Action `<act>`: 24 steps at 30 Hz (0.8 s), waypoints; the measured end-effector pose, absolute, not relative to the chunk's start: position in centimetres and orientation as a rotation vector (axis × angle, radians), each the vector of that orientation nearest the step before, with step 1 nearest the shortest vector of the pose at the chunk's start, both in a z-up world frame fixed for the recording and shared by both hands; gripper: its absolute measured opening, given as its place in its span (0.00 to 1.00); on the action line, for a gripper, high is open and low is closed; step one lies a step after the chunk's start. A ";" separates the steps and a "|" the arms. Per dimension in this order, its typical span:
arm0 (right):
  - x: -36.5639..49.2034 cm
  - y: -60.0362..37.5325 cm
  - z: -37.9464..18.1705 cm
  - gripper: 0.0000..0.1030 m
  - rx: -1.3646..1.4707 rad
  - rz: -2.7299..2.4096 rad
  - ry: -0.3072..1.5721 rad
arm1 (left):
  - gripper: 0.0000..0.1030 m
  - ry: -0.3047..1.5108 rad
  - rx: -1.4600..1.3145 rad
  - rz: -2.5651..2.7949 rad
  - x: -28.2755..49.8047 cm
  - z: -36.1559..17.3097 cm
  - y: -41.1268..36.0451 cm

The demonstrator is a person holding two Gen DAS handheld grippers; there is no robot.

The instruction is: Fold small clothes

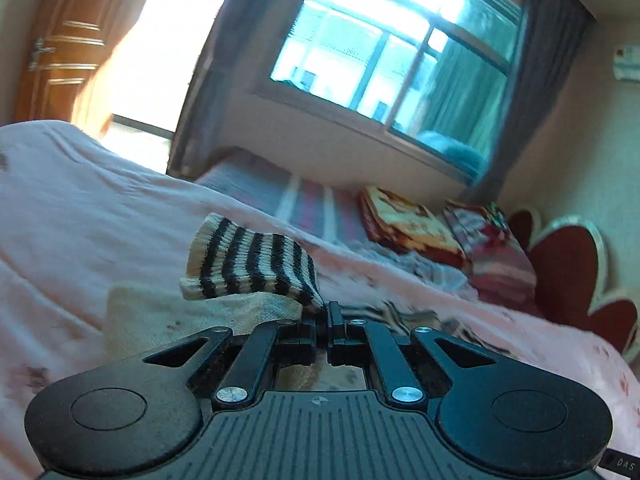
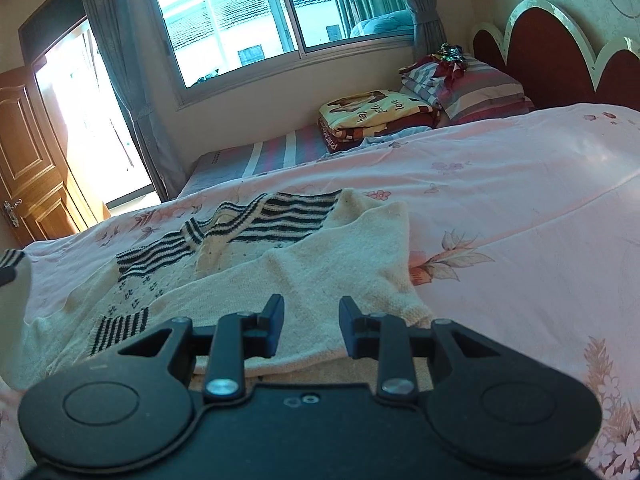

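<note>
Striped black-and-cream knitted cuff sits pinched between the closed jaws of the left gripper, lifted off the pink floral bedspread, while the right gripper, jaws partly apart and empty, hovers just above the cream knitted sweater lying lengthwise ahead.

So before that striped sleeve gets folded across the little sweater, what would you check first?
1. Left gripper has its jaws shut on the striped cuff: ok.
2. Cuff lifted off the pink bedspread: ok.
3. Right gripper has open jaws with nothing between them: ok.
4. Sweater body lying flat: not ok, the near part is already folded over and rumpled.
5. Right gripper pinning the sweater down: cannot tell.
</note>
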State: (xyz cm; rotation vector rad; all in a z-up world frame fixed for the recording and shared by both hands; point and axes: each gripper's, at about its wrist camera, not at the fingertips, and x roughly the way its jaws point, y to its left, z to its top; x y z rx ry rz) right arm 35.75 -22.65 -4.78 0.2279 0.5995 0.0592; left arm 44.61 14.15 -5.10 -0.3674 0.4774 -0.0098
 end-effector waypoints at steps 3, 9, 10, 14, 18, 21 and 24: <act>35.3 -24.7 -4.4 0.29 0.251 0.022 0.590 | 0.04 0.563 -0.274 -0.116 46.7 -5.8 7.3; 35.1 -28.2 -4.2 0.40 0.320 -0.021 0.588 | 0.42 0.708 -0.096 -0.335 44.9 -9.0 -4.0; 35.1 -28.4 -4.2 0.44 0.327 -0.014 0.584 | 0.84 0.673 -0.092 -0.360 43.8 -8.6 -4.4; 35.3 -28.1 -4.5 0.45 0.380 0.078 0.586 | 0.93 0.592 -0.162 -0.310 39.0 -6.6 -2.2; 36.4 -25.5 -5.2 0.45 0.399 0.215 0.643 | 0.86 0.552 -0.211 -0.174 35.2 -6.5 3.7; 37.8 -24.0 -6.4 0.44 0.442 0.262 0.711 | 0.85 0.567 -0.175 -0.049 33.9 -7.6 8.4; 39.1 -22.8 -7.8 0.42 0.426 0.247 0.755 | 0.85 0.621 -0.176 0.053 34.1 -9.3 12.1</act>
